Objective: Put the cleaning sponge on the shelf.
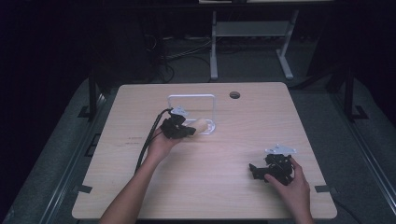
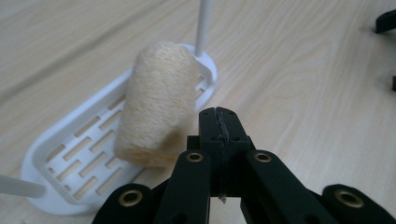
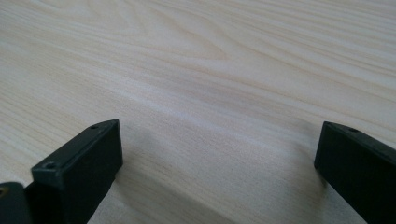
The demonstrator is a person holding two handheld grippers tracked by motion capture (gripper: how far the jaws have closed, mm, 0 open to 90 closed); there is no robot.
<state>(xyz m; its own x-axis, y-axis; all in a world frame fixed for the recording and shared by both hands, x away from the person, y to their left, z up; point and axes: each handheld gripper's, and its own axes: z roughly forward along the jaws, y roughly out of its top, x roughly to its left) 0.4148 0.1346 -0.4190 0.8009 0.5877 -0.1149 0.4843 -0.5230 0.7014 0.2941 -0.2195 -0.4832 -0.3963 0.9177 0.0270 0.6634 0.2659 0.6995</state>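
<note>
left hand-held gripper (image 2: pixel 219 122) pressed together, empty, twine roll (image 2: pixel 156 102) just beside it on the white rack (image 2: pixel 60 161), leaning up-left; right hand-held gripper (image 1: pixel 261 171) spread wide, well apart

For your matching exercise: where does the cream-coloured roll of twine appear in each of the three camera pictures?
High view: the twine roll lies centre-left on the white rack, beside the left hand-held gripper.
Left gripper view: the roll is left of centre, on the slotted rack base.
Right gripper view: not in it.
Shared landmark: the white rack.
</note>
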